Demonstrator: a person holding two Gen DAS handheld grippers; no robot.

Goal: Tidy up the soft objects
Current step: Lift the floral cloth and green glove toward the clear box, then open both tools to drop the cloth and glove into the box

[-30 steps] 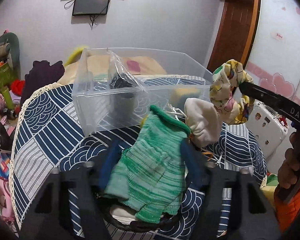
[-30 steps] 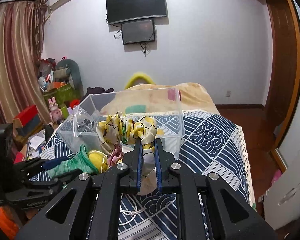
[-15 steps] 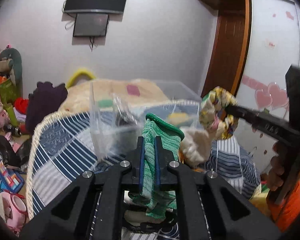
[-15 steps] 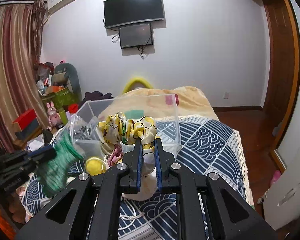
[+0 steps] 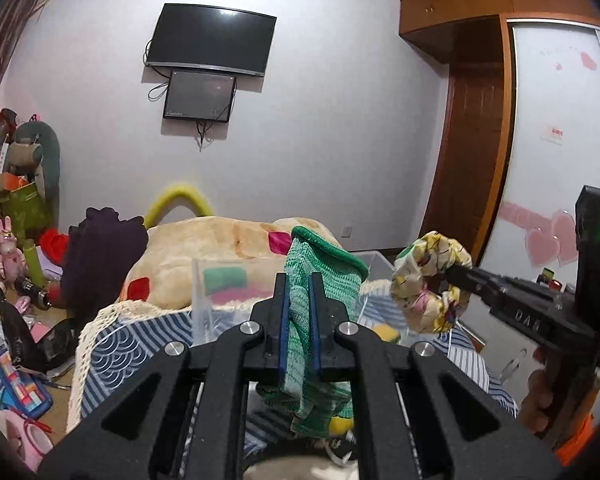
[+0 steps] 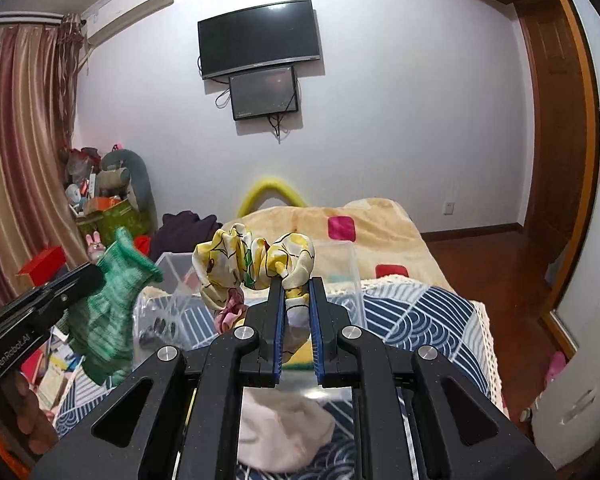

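While aloft: one sock (image 5: 300, 312), one scrunchie (image 6: 256, 268).

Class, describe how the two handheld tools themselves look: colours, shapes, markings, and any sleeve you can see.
Both the left tool and right tool are matte black, with angular linkage arms, silver screw heads and blue pads lining the fingers. The left carries white "GenRobot.AI" lettering; the right shows a green light. An orange sleeve edges the right hand.
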